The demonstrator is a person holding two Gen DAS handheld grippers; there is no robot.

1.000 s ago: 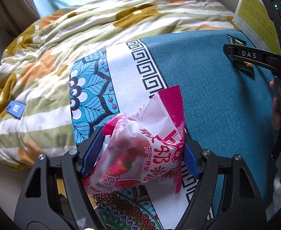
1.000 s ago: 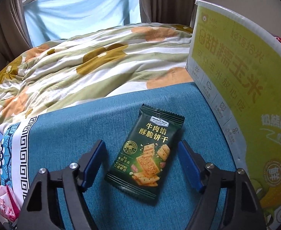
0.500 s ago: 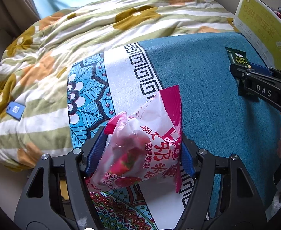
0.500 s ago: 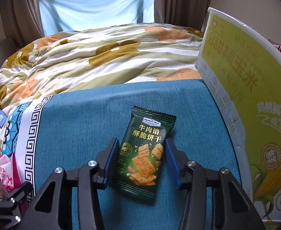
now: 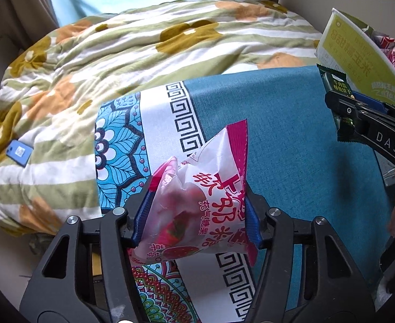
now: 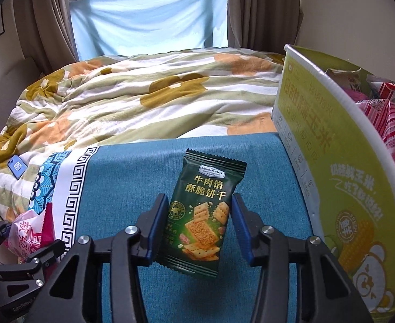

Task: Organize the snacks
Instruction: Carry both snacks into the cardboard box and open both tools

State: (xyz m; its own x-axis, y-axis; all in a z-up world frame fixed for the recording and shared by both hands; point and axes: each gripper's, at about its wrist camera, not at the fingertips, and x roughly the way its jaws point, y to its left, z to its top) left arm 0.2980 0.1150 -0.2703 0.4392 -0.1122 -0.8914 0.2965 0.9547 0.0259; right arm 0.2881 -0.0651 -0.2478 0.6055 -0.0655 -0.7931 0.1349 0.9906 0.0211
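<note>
My left gripper (image 5: 197, 215) is shut on a pink and white candy bag (image 5: 197, 204) and holds it above the patterned cloth (image 5: 278, 123). My right gripper (image 6: 200, 226) is shut on a dark green cracker packet (image 6: 200, 215), lifted off the blue cloth (image 6: 132, 177). The packet (image 5: 337, 102) and right gripper also show at the right of the left wrist view. The pink bag (image 6: 33, 231) shows at the lower left of the right wrist view. A yellow-green cardboard box (image 6: 340, 167) stands at the right with several snack packs (image 6: 386, 118) inside.
A flowered quilt (image 6: 132, 99) covers the bed behind the cloth. A small blue card (image 6: 17, 165) lies on the quilt at the left. A window with curtains (image 6: 149, 21) is at the back.
My right gripper closed on the green packet and lifted it off the cloth. My left gripper tightened on the pink bag and raised it a little.
</note>
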